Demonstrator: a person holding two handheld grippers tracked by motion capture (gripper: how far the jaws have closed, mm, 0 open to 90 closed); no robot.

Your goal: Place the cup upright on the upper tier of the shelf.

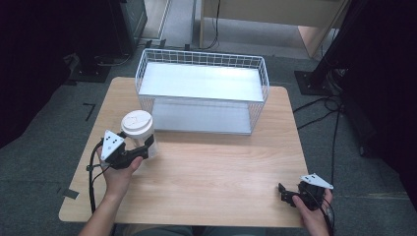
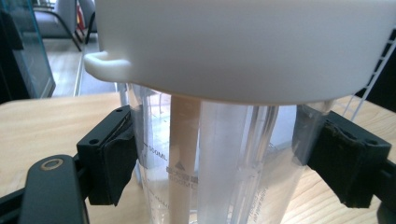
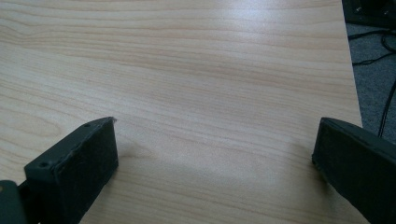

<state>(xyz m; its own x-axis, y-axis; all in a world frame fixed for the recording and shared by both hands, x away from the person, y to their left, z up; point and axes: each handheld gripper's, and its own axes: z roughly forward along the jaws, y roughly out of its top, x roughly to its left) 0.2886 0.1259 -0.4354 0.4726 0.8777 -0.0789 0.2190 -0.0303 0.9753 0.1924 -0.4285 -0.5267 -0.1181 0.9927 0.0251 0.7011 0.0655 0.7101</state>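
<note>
A clear plastic measuring jar with a white lid stands upright at the left of the wooden table. My left gripper is shut on its clear body just under the lid. In the left gripper view both black pads press on the jar from either side, and the white lid looms above. My right gripper rests low at the table's front right corner. In the right gripper view its jaws stand wide apart over bare wood with nothing between them.
A white wire basket with a pale floor stands at the back middle of the table, just beyond the jar. Cables run over the grey floor at the right. Dark equipment stands at both back corners.
</note>
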